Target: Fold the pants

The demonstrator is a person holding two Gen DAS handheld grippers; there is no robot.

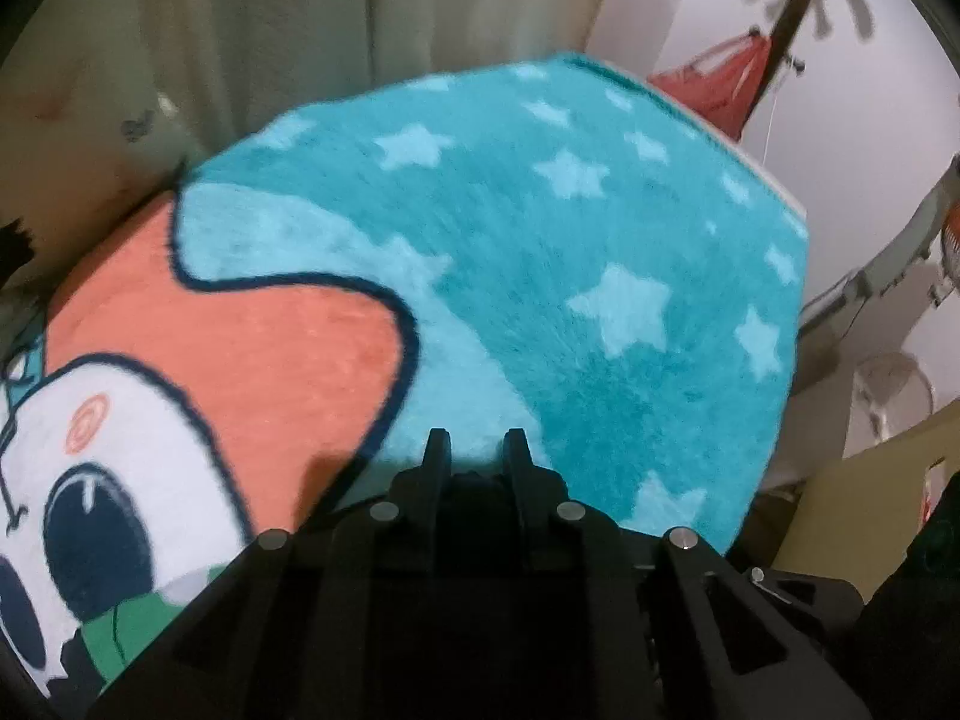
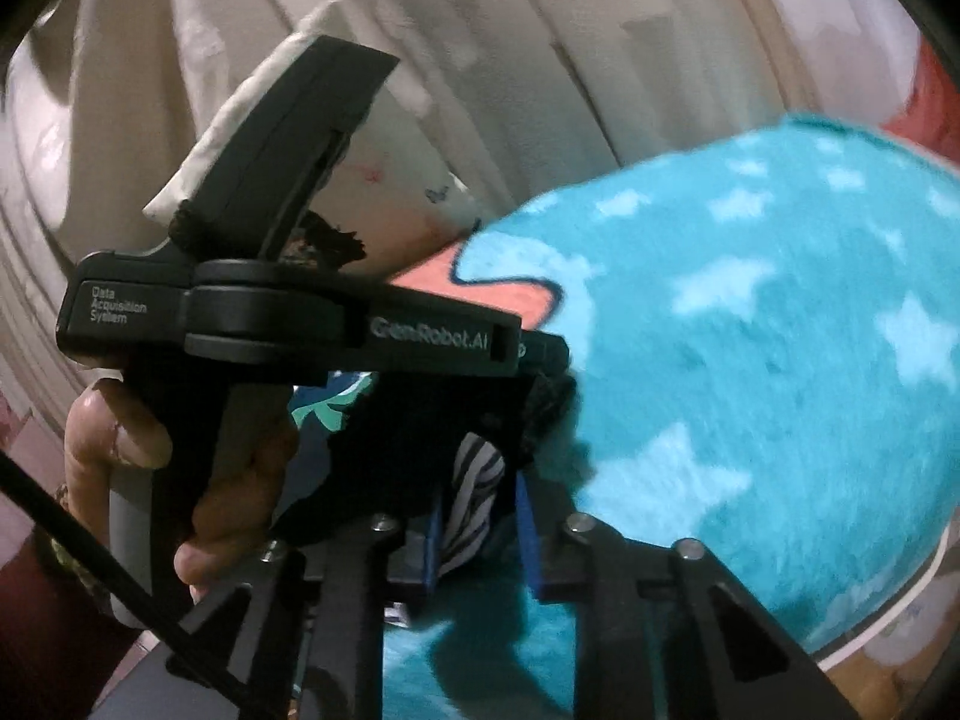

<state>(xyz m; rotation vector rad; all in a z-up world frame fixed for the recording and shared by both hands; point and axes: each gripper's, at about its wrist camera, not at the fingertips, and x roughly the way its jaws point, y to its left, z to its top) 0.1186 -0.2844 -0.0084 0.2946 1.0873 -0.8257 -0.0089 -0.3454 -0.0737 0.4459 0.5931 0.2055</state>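
Observation:
The pants show only as a black-and-white striped fold of cloth (image 2: 474, 498) caught between the blue pads (image 2: 528, 534) of my right gripper (image 2: 480, 531), with dark fabric (image 2: 420, 450) hanging above it. The left gripper body, held in a hand (image 2: 120, 438), fills the left of the right wrist view and hangs over that cloth. In the left wrist view my left gripper (image 1: 477, 450) has its two black fingers close together over a fluffy teal star blanket (image 1: 570, 300); whether cloth is between them is hidden in shadow.
The teal blanket (image 2: 750, 360) with an orange, white and navy cartoon face (image 1: 180, 390) covers the work surface. Pale curtains (image 1: 270, 30) hang behind. A red item (image 1: 720, 84) and a fan (image 1: 894, 396) stand at the right beyond the blanket's edge.

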